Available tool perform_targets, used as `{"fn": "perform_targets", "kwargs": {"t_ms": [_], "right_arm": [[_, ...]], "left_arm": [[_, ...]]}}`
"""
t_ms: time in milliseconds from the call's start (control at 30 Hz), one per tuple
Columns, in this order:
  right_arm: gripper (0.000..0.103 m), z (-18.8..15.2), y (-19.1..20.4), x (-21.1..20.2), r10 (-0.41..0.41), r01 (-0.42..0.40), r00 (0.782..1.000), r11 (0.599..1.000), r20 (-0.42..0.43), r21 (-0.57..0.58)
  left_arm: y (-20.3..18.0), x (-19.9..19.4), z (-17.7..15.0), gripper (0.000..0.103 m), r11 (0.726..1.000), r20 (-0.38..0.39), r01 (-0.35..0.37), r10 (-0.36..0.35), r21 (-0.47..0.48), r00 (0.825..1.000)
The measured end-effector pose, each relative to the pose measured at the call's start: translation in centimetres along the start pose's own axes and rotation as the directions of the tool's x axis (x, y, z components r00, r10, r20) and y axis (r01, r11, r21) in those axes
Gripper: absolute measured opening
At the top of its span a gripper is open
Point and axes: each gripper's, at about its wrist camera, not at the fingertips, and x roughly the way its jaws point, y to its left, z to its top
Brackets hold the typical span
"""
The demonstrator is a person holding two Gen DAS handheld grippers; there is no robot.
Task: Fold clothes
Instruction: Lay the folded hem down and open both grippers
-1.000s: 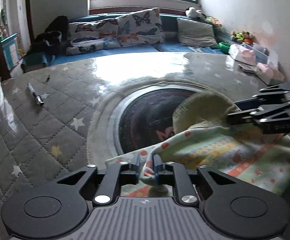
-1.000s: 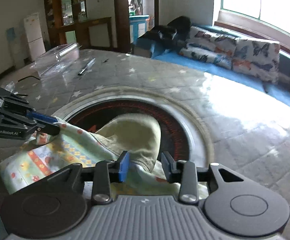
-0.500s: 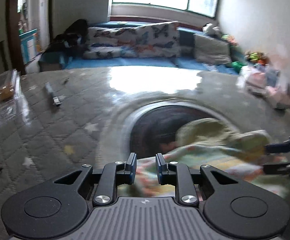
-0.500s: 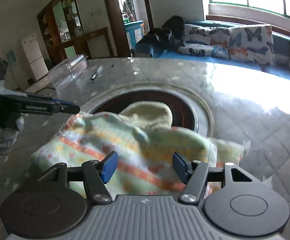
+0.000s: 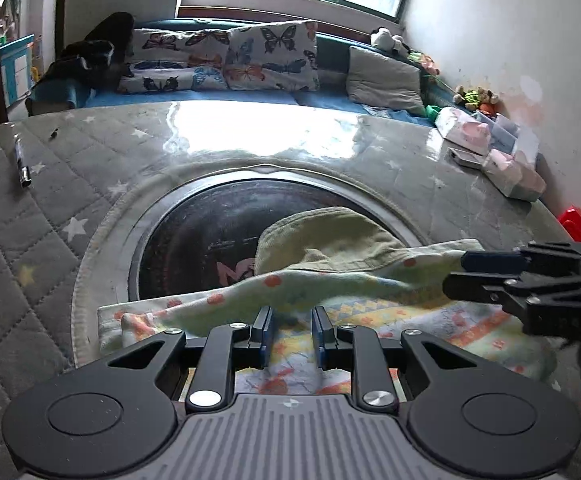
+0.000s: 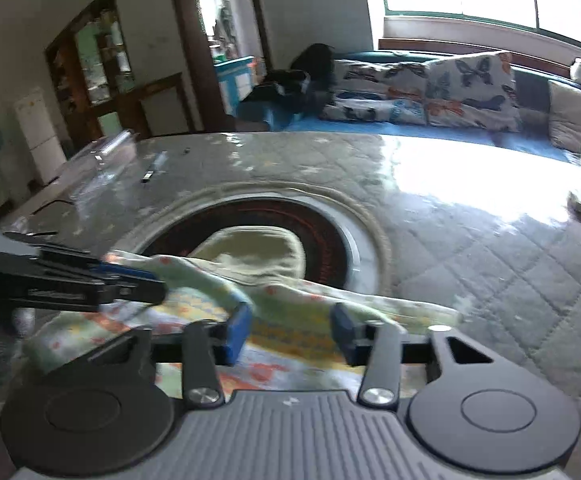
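Note:
A pale garment (image 5: pixel 370 304) with a coloured print lies folded on the table, its plain yellow-green part (image 5: pixel 330 240) reaching over the dark round inset. It also shows in the right wrist view (image 6: pixel 290 320). My left gripper (image 5: pixel 292 330) is open just above the garment's near edge, holding nothing. My right gripper (image 6: pixel 290 330) is open wide over the garment, empty. The right gripper shows at the right of the left wrist view (image 5: pixel 456 272); the left gripper shows at the left of the right wrist view (image 6: pixel 158 284).
The table has a grey quilted star cover (image 5: pixel 30 220) and a dark round inset (image 5: pixel 210 240). A pen (image 5: pixel 22 160) lies far left. Boxes and packets (image 5: pixel 502 160) and a red object (image 5: pixel 580 224) sit at the right edge. A cushioned bench (image 5: pixel 230 64) is behind.
Both grippers let go of the garment and opened. The garment now lies folded over and flatter. The right gripper drew back and lower toward the cloth.

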Motion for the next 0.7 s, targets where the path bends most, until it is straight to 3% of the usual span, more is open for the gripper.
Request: {"fn": "perform_targets", "kwargs": {"t_ms": [167, 400, 700], "right_arm": [[0.018, 0.3, 0.4, 1.1, -0.007, 0.007, 1.0, 1.0, -0.007, 0.002], [0.019, 0.6, 1.5, 1.1, -0.052, 0.053, 0.998, 0.998, 0.03, -0.033], [0.021, 0.4, 4.2, 1.8, -0.005, 0.005, 1.0, 0.992, 0.002, -0.125]], "left_arm": [[0.7, 0.4, 0.2, 0.023, 0.999, 0.001, -0.02, 0.02, -0.034, 1.0], [0.9, 0.3, 0.5, 0.023, 0.998, 0.006, -0.021, 0.021, -0.058, 1.0], [-0.2, 1.1, 1.1, 0.023, 0.998, 0.007, 0.002, -0.002, -0.062, 1.0]]}}
